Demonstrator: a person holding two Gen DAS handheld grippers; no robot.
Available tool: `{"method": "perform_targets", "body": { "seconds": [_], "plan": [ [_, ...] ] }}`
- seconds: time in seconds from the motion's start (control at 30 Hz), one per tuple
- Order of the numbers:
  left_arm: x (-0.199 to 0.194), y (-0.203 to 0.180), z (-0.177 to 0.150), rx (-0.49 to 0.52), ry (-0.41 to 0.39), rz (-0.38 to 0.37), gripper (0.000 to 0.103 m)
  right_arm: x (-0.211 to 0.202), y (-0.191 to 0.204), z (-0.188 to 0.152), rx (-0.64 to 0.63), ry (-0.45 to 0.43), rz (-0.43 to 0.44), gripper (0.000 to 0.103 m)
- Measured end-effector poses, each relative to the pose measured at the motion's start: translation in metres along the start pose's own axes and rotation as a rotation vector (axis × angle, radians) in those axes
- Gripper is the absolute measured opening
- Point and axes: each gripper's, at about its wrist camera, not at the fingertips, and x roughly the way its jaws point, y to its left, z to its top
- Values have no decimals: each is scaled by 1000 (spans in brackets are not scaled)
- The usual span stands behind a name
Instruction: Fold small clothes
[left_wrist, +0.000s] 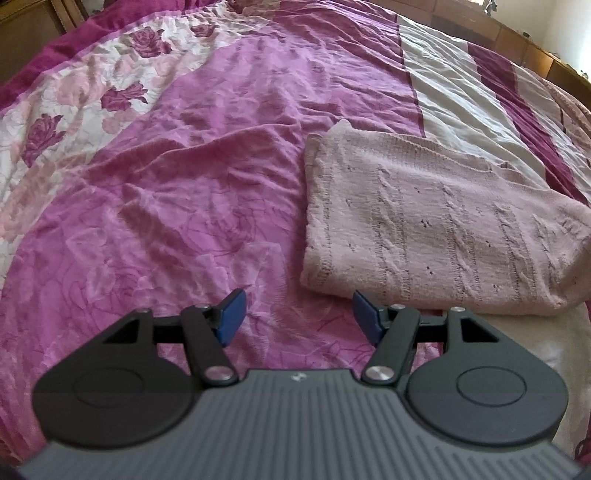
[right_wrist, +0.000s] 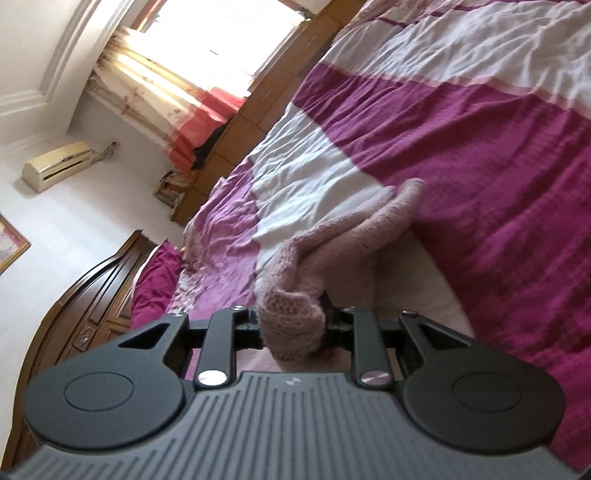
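Item 1, your right gripper (right_wrist: 291, 325): jaws clamped on a bunched end of the pink knit sweater (right_wrist: 332, 251), which trails away from it toward the far side of the bed.

Item 2, your left gripper (left_wrist: 297, 317): jaws apart, holding nothing, hovering over the purple bedspread (left_wrist: 166, 203).

Item 3, sweater (left_wrist: 436, 229): lies folded flat on the bedspread, just beyond and to the right of your left gripper, long axis running left to right. Its near-left corner is nearest your left gripper.
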Motion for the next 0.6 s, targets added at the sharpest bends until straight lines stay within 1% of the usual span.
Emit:
{"method": "perform_targets", "body": {
  "seconds": [0.23, 0.47, 0.6],
  "plan": [
    [4, 5, 3, -5, 6, 21, 65, 9, 24, -4, -35, 15, 39, 27],
    [4, 1, 7, 15, -2, 20, 65, 12, 39, -8, -39, 14, 71, 26],
    [4, 0, 9, 21, -6, 14, 65, 13, 56, -11, -88, 16, 110, 26]
  ]
}}
